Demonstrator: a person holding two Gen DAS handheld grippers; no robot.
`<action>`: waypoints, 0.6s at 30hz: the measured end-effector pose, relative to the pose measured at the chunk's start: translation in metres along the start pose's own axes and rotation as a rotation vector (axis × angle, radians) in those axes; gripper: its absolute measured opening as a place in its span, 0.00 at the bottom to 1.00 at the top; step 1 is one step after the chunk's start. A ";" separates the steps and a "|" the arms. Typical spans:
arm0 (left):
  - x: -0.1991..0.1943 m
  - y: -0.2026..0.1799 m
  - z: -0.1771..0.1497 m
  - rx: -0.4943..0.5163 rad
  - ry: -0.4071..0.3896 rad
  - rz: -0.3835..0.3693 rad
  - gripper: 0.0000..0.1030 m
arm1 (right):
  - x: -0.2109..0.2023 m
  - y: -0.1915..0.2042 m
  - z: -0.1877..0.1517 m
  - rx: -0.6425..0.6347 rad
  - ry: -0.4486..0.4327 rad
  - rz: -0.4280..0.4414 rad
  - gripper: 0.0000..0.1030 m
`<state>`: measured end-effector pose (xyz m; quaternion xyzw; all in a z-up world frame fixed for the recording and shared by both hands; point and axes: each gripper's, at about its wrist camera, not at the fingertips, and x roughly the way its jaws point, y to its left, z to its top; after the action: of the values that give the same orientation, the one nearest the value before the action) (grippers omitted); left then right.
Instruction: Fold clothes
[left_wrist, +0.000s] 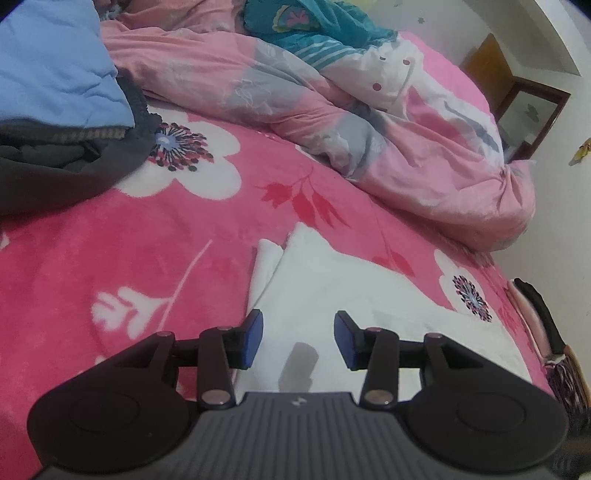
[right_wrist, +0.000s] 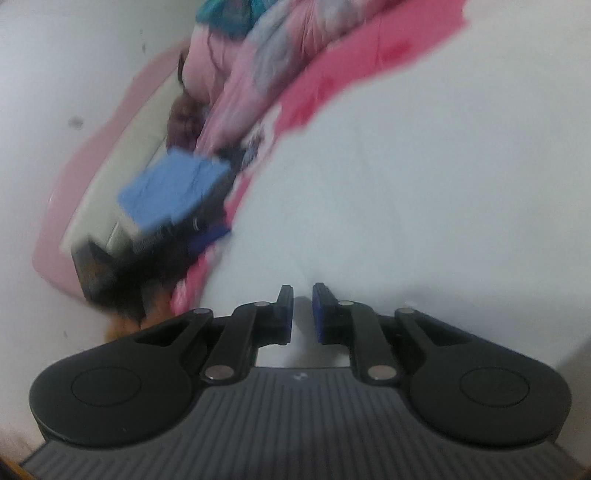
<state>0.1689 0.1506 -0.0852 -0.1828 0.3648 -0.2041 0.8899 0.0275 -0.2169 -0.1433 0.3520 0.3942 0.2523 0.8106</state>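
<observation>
A white garment lies on the pink flowered bedspread, partly folded with a layered edge at its left. My left gripper hovers open just above its near edge, jaws apart and empty. In the blurred right wrist view the same white garment fills most of the frame. My right gripper has its jaws close together with a thin fold of the white cloth between the blue pads.
A folded light blue garment sits on dark clothes at the far left, also seen in the right wrist view. A rumpled pink quilt and teal cloth lie behind. A wooden nightstand stands by the wall.
</observation>
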 end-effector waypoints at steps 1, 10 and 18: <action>0.001 0.001 0.000 0.001 0.001 -0.004 0.43 | -0.006 0.004 -0.010 -0.020 0.018 0.002 0.09; -0.007 0.011 -0.002 -0.040 -0.009 0.044 0.49 | -0.007 0.029 0.019 -0.066 -0.021 0.065 0.12; -0.024 0.027 -0.006 -0.028 -0.030 0.095 0.49 | 0.022 0.049 -0.025 -0.183 0.114 0.032 0.12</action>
<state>0.1557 0.1846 -0.0883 -0.1806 0.3622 -0.1538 0.9014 0.0133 -0.1621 -0.1267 0.2677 0.4095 0.3197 0.8115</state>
